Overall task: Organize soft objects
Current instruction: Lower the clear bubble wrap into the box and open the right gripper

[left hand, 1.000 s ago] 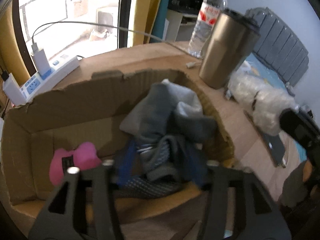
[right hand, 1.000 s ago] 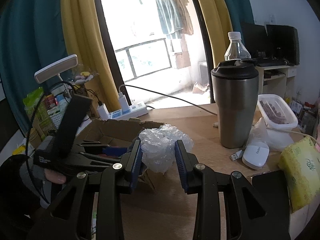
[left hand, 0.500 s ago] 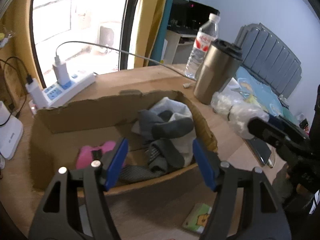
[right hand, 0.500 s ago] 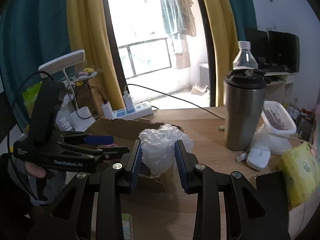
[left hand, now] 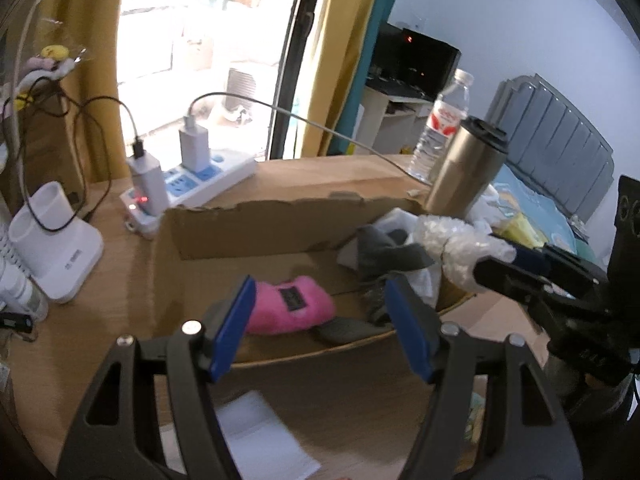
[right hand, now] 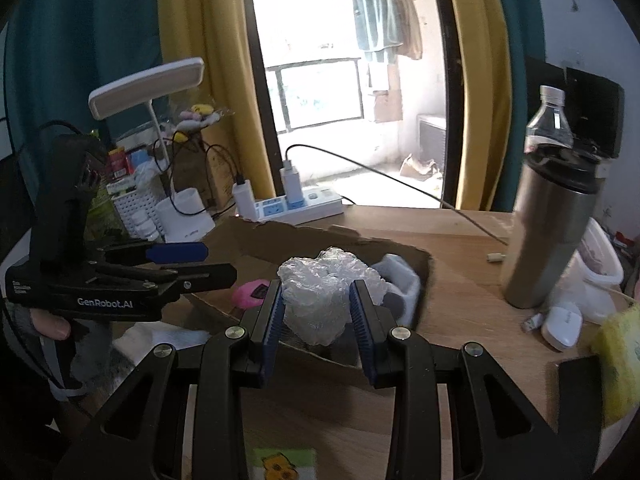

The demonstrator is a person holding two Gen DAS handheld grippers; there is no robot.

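Bubble wrap (right hand: 320, 296) is clamped between the blue pads of the right claw (right hand: 318, 312), above the cardboard box (right hand: 304, 240) on the bench (right hand: 460, 240). Nothing is held by the left claw (left hand: 320, 312), whose jaws have just been opened wide. Beyond it, a pink plush (left hand: 288, 304) and grey socks (left hand: 384, 252) at two o'clock are seen inside the box.

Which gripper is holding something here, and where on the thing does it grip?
The right gripper holds a crumpled wad of bubble wrap, pads pressed on its two opposite sides. The left gripper is open and holds nothing.
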